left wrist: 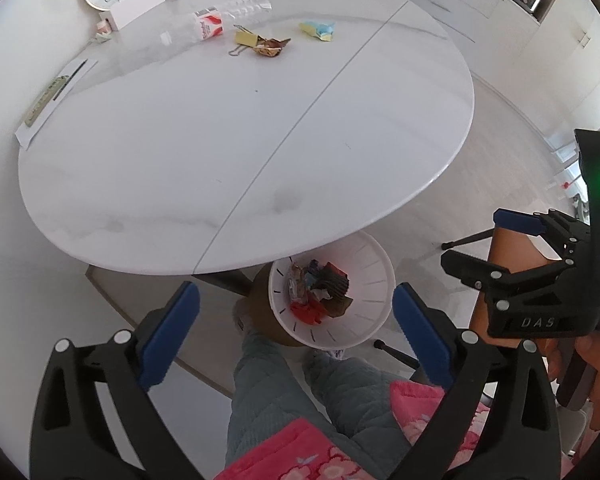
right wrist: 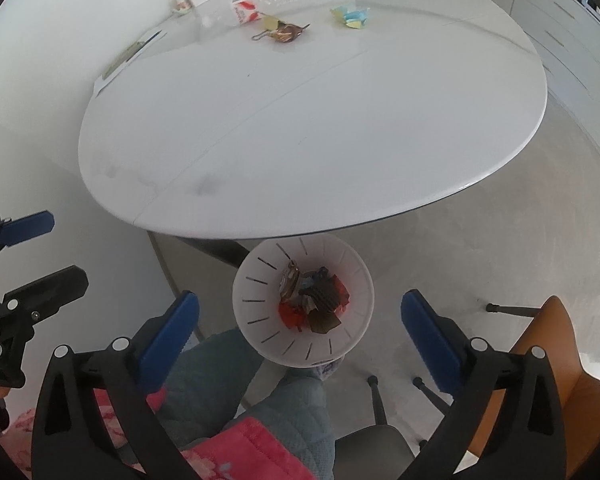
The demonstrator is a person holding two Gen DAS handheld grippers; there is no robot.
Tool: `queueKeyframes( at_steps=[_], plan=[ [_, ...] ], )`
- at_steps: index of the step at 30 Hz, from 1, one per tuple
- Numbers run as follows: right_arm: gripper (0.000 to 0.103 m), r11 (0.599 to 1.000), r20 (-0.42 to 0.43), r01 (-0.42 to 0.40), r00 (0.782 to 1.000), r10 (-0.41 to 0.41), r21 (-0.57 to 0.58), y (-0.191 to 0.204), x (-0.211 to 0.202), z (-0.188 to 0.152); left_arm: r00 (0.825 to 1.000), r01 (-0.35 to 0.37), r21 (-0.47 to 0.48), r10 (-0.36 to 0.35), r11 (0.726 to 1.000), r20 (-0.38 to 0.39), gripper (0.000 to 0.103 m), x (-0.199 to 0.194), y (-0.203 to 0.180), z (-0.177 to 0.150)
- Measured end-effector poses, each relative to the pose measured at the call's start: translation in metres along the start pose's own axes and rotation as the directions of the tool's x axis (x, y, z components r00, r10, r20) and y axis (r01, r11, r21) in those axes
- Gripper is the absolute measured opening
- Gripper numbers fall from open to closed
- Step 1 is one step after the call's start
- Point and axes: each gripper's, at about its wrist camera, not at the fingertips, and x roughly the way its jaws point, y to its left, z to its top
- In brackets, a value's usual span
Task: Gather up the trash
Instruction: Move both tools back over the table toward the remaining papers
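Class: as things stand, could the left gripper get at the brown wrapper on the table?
Probably yes. The left gripper is open and empty above the bin, and bare table lies between it and the wrapper. Only the binder clip touches it.

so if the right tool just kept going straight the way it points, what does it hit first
Most likely the white trash bin on the floor: the open, empty right tool looks down into it, over the wrappers inside. Depth is hard to judge.
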Motion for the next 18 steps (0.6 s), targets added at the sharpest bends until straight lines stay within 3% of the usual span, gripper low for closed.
queueKeyframes(
  at_steps=[10, 18],
  plan=[
    [0.101, 1.0, 0.024, 0.006, 1.0, -0.007, 0.01, 0.001, -0.01, 0.024, 0.999, -0.032, -0.031, 0.032, 0.999, 0.017, 0.095, -0.004, 0.013, 0.013],
    [0.101, 0.999, 0.099, 0.028, 0.995, -0.026, -0.023, 0.014, -0.011, 0.092, 0.997, -0.026, -0.025, 0.028, 0.999, 0.068, 0.096, -0.001, 0.053, 0.072]
  ],
)
